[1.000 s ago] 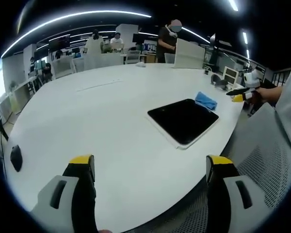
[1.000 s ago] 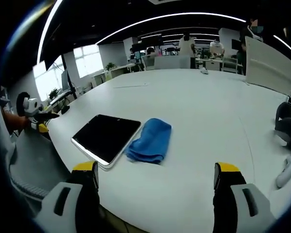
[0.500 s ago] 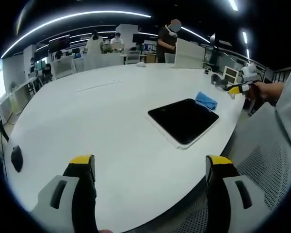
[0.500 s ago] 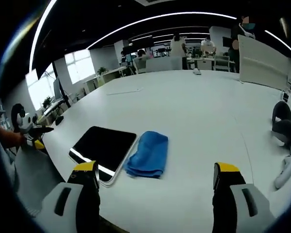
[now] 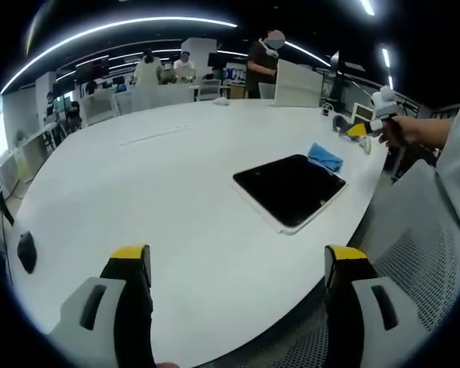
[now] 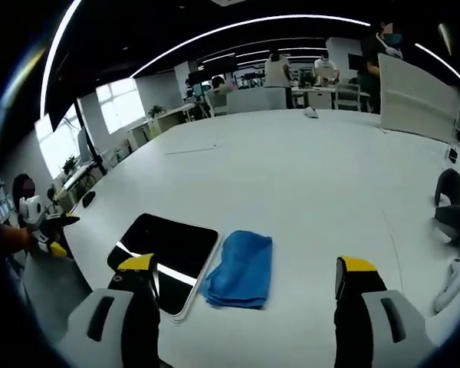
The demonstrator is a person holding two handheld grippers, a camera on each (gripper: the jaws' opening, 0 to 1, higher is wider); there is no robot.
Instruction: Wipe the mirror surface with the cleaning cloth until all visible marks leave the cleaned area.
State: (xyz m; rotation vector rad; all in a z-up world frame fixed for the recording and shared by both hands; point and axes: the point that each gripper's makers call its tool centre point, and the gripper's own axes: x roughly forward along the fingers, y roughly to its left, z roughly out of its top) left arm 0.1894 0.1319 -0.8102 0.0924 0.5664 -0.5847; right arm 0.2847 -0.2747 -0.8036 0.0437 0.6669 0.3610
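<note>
A large rounded white counter (image 5: 176, 184) occupies an open-plan office with a dark ceiling, curved white light strips (image 6: 238, 27), bright windows (image 6: 119, 103) and distant desks (image 5: 153, 96).

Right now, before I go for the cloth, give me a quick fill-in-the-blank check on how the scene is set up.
1. The cleaning cloth is ____ in colour.
2. The cloth lies beside the mirror on the white ____.
3. The right gripper has its jaws ____.
4. The left gripper holds ____.

Missing words: blue; table; open; nothing
</note>
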